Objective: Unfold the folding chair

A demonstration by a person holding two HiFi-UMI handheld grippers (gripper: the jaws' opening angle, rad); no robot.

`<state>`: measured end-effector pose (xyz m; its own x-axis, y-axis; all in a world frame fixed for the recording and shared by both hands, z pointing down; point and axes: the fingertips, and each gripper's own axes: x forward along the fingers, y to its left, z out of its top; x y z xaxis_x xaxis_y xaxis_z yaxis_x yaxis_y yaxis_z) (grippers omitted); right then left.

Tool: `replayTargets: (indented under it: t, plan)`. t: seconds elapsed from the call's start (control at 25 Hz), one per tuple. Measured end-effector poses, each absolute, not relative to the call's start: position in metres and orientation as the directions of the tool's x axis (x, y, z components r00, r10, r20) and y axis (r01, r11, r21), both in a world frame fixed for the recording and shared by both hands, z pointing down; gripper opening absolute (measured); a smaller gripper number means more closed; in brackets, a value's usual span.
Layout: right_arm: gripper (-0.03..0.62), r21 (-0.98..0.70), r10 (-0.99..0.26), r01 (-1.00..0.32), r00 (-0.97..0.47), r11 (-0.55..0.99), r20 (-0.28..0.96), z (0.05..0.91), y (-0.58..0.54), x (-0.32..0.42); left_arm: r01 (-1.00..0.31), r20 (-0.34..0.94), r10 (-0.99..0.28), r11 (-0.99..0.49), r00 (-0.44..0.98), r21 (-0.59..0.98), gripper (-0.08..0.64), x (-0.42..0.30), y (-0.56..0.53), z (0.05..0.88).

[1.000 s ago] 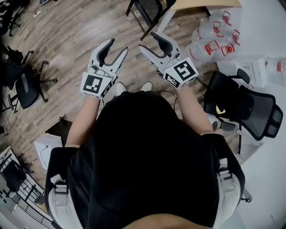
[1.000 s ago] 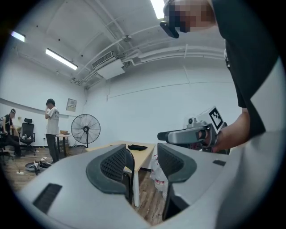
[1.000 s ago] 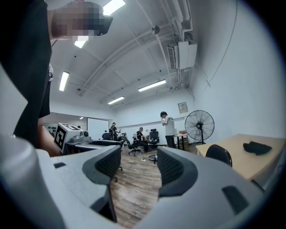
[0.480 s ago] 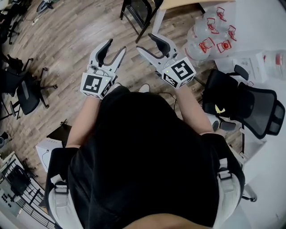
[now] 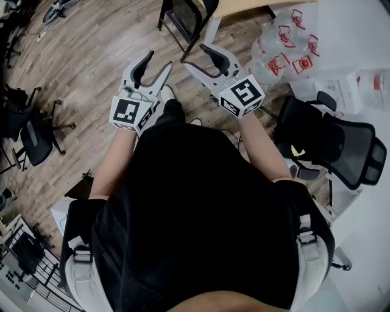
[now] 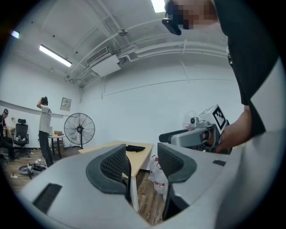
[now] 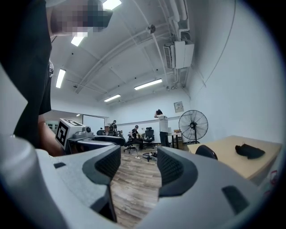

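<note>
The black folding chair point(image 5: 183, 17) stands at the top of the head view, beside the leg of a light wooden table point(image 5: 244, 6). Its dark rounded top point(image 7: 206, 153) shows in the right gripper view, just right of the jaws. My left gripper point(image 5: 157, 61) is held out at chest height, pointing level toward the chair and short of it. Its jaws stand a little apart with nothing between them. My right gripper point(image 5: 196, 56) is alongside it, also open and empty, and appears as a grey shape point(image 6: 192, 136) in the left gripper view.
Several large water bottles point(image 5: 286, 42) stand right of the table. A black mesh office chair point(image 5: 332, 146) is close on my right. More office chairs point(image 5: 30, 128) sit at the left. A standing fan point(image 6: 79, 129) and people point(image 7: 161, 127) are farther off on the wooden floor.
Both grippers have moved forward toward the folding chair, which now sits lower and nearer in the head view. A foot has stepped forward under them. The jaws look unchanged.
</note>
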<state>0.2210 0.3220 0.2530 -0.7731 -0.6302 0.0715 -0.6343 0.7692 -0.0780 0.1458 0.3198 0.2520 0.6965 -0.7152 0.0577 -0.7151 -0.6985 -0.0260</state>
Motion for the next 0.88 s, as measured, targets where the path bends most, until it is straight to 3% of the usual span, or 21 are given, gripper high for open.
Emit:
replayTargets:
  t: [0.88]
  plan:
    - [0.255, -0.079, -0.657, -0.673, -0.737, 0.736, 0.156, 0.262, 0.093, 0.149, -0.653, 0.030, -0.653, -0.757, 0.757, -0.012, 0.215, 0.087, 0.095, 0.255]
